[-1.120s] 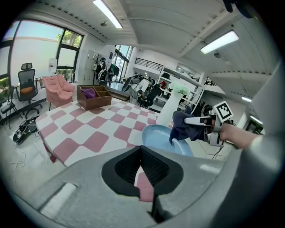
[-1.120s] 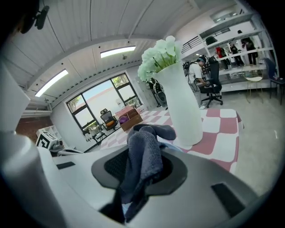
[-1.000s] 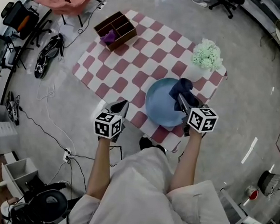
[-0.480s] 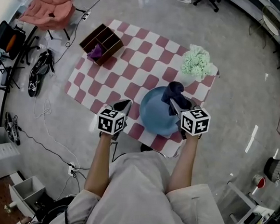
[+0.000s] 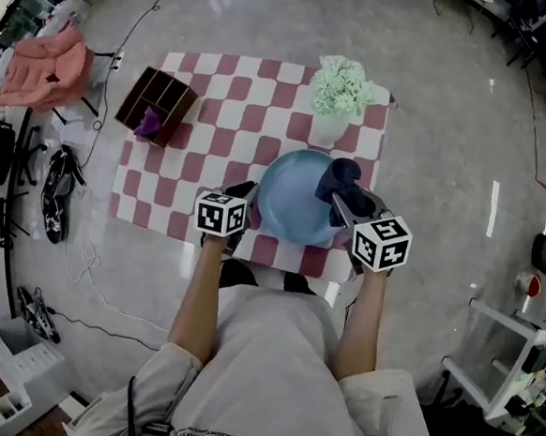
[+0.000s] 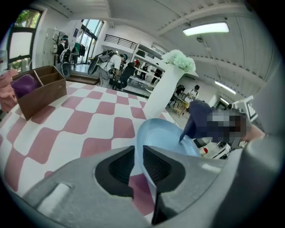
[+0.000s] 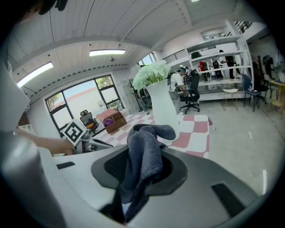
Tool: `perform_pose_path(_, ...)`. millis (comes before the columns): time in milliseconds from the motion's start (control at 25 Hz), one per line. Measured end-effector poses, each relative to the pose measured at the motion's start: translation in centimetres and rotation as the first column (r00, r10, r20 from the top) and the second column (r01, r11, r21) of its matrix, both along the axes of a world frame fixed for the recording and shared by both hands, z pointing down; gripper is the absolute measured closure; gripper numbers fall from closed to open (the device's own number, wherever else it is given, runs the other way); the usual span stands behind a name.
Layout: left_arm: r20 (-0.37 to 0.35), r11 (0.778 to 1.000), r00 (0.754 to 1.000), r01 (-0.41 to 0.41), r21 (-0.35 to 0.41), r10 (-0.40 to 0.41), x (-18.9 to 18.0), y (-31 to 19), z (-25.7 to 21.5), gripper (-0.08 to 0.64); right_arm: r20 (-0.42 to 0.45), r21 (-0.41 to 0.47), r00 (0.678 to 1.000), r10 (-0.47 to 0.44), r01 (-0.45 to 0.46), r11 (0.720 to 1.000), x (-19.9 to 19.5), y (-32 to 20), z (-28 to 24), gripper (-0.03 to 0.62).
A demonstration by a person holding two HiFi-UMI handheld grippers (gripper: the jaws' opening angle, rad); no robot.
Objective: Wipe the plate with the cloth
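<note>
Nearest to the person, the left gripper (image 6: 139, 165) has its jaws closed thin on the rim of the pale blue plate (image 5: 293, 200). It holds the plate by its left edge over the near side of the checked mat (image 5: 199, 141). The right gripper (image 7: 141, 174) is clamped on the dark blue cloth (image 5: 340, 178), and the free bunch of the cloth lies on the right part of the plate.

I think the main danger is in the left grip. Only a narrow piece of rim is between the jaws, so a hard push of the cloth on the far side could turn the plate in the jaws or lever it out. The cloth could also be pulled loose if it drags on the surface.

The plate is round, so it has no long axis. It looks tilted, with its hollow face up and toward the right gripper. The long axis of the cloth runs forward from the right jaws, along that gripper.

Just behind the plate stands a white vase (image 5: 329, 125) with pale green flowers. A wide stroke away from the person could knock it over. The brown box (image 5: 158, 103) at the far left is well apart.
</note>
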State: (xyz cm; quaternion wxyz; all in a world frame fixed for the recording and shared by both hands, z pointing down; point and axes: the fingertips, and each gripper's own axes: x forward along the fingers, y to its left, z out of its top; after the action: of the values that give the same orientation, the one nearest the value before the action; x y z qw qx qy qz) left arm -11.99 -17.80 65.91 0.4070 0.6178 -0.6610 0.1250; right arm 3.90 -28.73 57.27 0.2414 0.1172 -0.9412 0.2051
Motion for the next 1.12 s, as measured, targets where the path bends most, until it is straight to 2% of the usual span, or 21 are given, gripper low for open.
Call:
perform_pose_path(80, -0.053, 1.000, 0.999, -0.011, 0.004, 0.011, -0.4, -0.8, 1.0, 0.453, -0.029, 0.004, 0.997, 0.071, -0.071, 0.997, 1.6, 0.5, 0.6, 0.480)
perform_pose_path(160, -0.107, 0.999, 0.994, -0.033, -0.002, 0.032, -0.1, -1.4, 1.7, 0.453, -0.035, -0.010, 0.987, 0.154, -0.154, 0.988, 3.4, 0.9, 0.6, 0.480)
perform_pose_path(280, -0.113, 0.996, 0.991, -0.081, -0.037, 0.076, 0.2, -2.1, 2.7, 0.453, -0.018, -0.026, 0.963, 0.268, -0.268, 0.963, 5.0, 1.3, 0.3, 0.480)
perform_pose_path(360, -0.145, 0.994, 0.985, -0.103, -0.039, 0.097, 0.5, -2.7, 3.1, 0.453, -0.020, -0.024, 0.949, 0.314, -0.314, 0.949, 5.4, 2.1, 0.2, 0.480)
perform_pose_path(520, -0.240, 0.992, 0.965, -0.119, -0.041, 0.106, 1.1, -3.8, 4.2, 0.455, -0.060, -0.001, 0.927, 0.370, -0.370, 0.929, 6.3, 4.3, 0.4, 0.480)
perform_pose_path(680, -0.256, 0.986, 0.958, -0.152, -0.070, 0.129, 1.2, -4.5, 5.1, 0.515, -0.082, 0.003, 0.890, 0.449, -0.450, 0.893, 7.6, 6.7, 0.7, 0.480)
perform_pose_path(760, -0.281, 0.984, 0.950, -0.165, -0.072, 0.138, 1.4, -4.8, 5.0, 0.522, -0.081, 0.001, 0.873, 0.480, -0.482, 0.876, 7.9, 7.7, 0.6, 0.480)
perform_pose_path(920, -0.331, 0.986, 0.934, -0.159, -0.043, 0.136, 1.3, -4.6, 4.1, 0.533, -0.083, 0.004, 0.860, 0.504, -0.506, 0.863, 6.8, 9.6, 0.3, 0.480)
perform_pose_path(1000, -0.322, 0.985, 0.934, -0.170, -0.022, 0.154, 1.1, -4.3, 3.2, 0.534, -0.072, 0.007, 0.858, 0.509, -0.510, 0.860, 5.8, 10.2, -0.2, 0.480)
perform_pose_path(1120, -0.263, 0.977, 0.942, -0.213, 0.019, 0.210, 0.7, -3.4, 1.3, 0.534, -0.037, 0.007, 0.861, 0.507, -0.507, 0.862, 3.7, 10.9, -1.1, 0.479)
